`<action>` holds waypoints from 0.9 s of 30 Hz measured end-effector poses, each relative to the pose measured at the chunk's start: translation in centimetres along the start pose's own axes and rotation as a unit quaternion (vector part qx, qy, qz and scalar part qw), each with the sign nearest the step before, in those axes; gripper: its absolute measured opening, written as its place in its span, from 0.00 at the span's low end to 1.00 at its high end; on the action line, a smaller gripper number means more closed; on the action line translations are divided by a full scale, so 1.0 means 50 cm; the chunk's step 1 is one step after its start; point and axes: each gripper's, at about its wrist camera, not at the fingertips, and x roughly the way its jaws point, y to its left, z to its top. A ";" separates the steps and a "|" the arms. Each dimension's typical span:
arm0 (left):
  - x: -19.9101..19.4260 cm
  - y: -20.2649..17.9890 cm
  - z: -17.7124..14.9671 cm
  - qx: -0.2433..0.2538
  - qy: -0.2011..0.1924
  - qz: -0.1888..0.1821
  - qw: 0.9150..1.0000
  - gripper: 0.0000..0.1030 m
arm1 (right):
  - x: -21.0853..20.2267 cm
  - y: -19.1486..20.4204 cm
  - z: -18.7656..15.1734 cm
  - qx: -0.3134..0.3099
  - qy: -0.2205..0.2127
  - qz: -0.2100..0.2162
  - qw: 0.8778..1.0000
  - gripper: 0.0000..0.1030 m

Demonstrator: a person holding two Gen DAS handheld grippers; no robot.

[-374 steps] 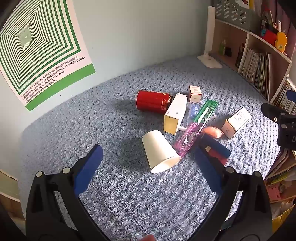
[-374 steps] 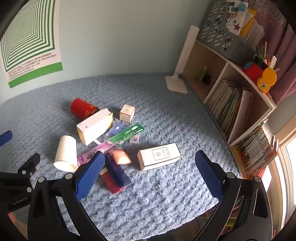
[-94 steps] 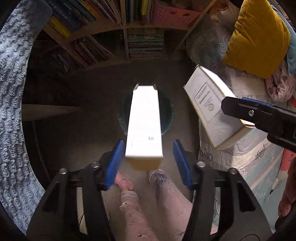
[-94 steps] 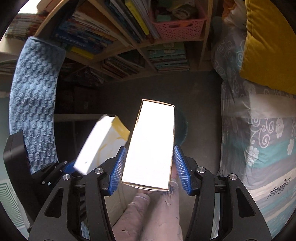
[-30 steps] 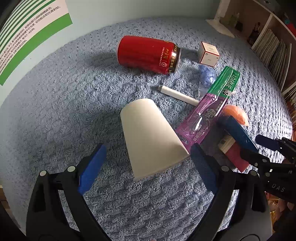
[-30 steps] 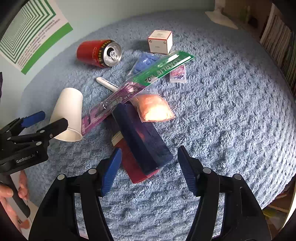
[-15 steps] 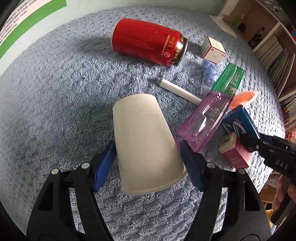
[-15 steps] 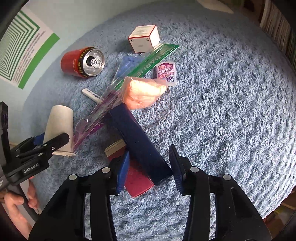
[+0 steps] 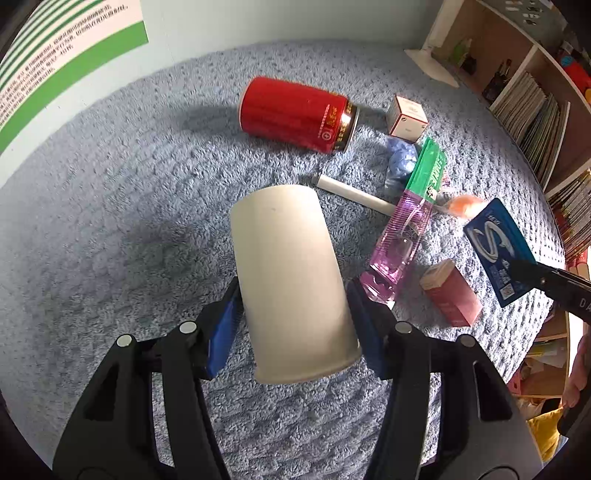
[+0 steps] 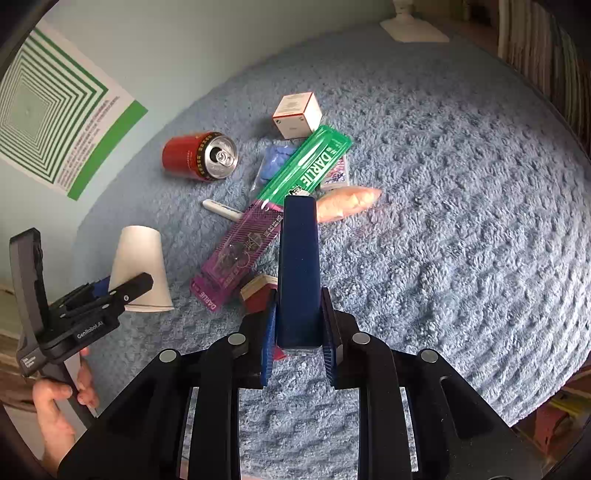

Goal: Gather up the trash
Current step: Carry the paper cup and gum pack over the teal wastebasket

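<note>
My left gripper [image 9: 293,325] is shut on a white paper cup [image 9: 291,280], held lifted over the blue rug; the cup also shows in the right wrist view [image 10: 138,266]. My right gripper [image 10: 298,332] is shut on a dark blue box [image 10: 298,266], held above the rug; the box shows in the left wrist view [image 9: 496,247]. On the rug lie a red can [image 9: 295,112], a green and purple toothbrush pack [image 10: 273,218], a red-pink box [image 9: 450,291], a small white cube box [image 10: 297,114], a white stick [image 9: 351,192], an orange packet [image 10: 347,199] and a blue crumpled bag [image 10: 275,160].
The blue rug [image 10: 443,240] covers the surface. A wall with a green striped poster [image 10: 55,110] stands behind. A bookshelf [image 9: 535,99] stands at the right, with a white lamp base [image 10: 413,31] near it.
My left gripper has closed on the paper cup and raised it. My right gripper has closed on the dark blue box and lifted it off the red-pink box.
</note>
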 end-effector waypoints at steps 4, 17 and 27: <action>-0.048 -0.035 -0.012 0.026 -0.025 0.011 0.999 0.52 | -0.050 -0.030 -0.026 0.025 -0.022 0.009 0.999 0.21; -0.149 -0.295 -0.061 0.180 -0.074 -0.022 0.981 0.53 | -0.215 -0.163 -0.213 0.122 -0.093 -0.008 0.988 0.21; -0.161 -0.553 -0.192 0.333 -0.059 -0.082 0.937 0.53 | -0.327 -0.320 -0.441 0.252 -0.131 -0.049 0.958 0.21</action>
